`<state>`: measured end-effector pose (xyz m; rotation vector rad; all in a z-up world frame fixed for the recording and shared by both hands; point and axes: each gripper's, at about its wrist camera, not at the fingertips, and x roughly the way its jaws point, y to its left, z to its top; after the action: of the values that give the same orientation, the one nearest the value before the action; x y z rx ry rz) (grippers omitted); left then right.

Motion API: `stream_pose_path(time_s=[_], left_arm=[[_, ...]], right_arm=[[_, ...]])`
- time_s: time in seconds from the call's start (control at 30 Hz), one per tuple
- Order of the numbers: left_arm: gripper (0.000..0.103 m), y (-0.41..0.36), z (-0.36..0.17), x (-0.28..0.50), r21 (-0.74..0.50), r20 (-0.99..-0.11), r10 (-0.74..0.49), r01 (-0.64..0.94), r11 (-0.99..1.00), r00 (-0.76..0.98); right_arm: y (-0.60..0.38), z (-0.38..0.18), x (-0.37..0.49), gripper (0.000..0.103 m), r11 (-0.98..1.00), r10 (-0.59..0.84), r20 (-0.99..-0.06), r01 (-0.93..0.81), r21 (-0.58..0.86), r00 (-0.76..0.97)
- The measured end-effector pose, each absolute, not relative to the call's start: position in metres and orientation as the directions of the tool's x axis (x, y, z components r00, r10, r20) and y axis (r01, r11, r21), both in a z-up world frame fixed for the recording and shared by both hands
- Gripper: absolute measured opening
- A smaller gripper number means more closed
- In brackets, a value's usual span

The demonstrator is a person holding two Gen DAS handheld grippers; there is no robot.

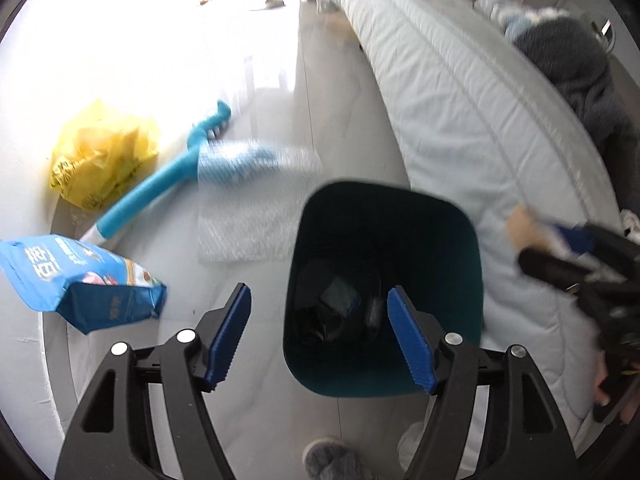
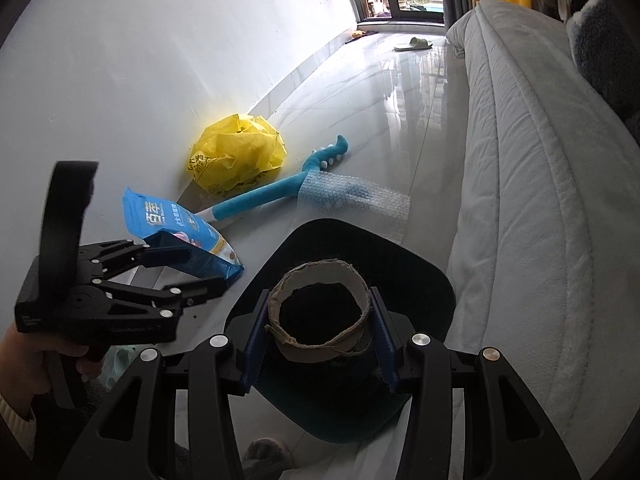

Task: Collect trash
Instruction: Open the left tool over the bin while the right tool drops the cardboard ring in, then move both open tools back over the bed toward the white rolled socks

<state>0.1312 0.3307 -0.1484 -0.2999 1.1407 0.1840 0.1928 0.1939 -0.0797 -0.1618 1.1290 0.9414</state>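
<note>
Over dark teal bin (image 2: 424, 280): right gripper (image 2: 322, 330) clamped on torn cardboard tube (image 2: 320, 312). Left gripper (image 1: 320, 336) spread, empty. Blue snack bag (image 1: 80, 280), yellow bag (image 1: 100, 160) on floor by wall.

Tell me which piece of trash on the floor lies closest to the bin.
The sheet of bubble wrap. It lies just beyond the bin's far rim, while the blue snack bag and yellow plastic bag sit farther off by the wall.

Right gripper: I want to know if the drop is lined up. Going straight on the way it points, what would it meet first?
Probably the dark bin's open mouth; the right gripper, shut on the cardboard roll, points into it, though depth is unclear.
</note>
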Motion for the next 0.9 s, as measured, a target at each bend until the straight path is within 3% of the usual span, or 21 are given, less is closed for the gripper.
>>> stream_pose_path(time_s=[0.53,0.63,0.9], left_arm=[[0.075,0.334,-0.075,0.124,-0.233,-0.769,-0.015,-0.259,0.937,0.639],[0.076,0.327,-0.062,0.123,-0.234,-0.732,-0.015,-0.231,0.944,0.681],[0.078,0.313,-0.039,0.12,-0.228,-0.662,-0.027,-0.167,0.959,0.749]], right_arm=[[0.215,-0.106,0.186,0.049,0.617,0.488,-0.871,-0.73,0.295,0.06],[0.214,-0.106,0.187,0.064,0.622,0.487,-0.871,-0.723,0.299,0.059],[0.206,-0.088,0.188,0.07,0.627,0.511,-0.855,-0.721,0.295,0.095]])
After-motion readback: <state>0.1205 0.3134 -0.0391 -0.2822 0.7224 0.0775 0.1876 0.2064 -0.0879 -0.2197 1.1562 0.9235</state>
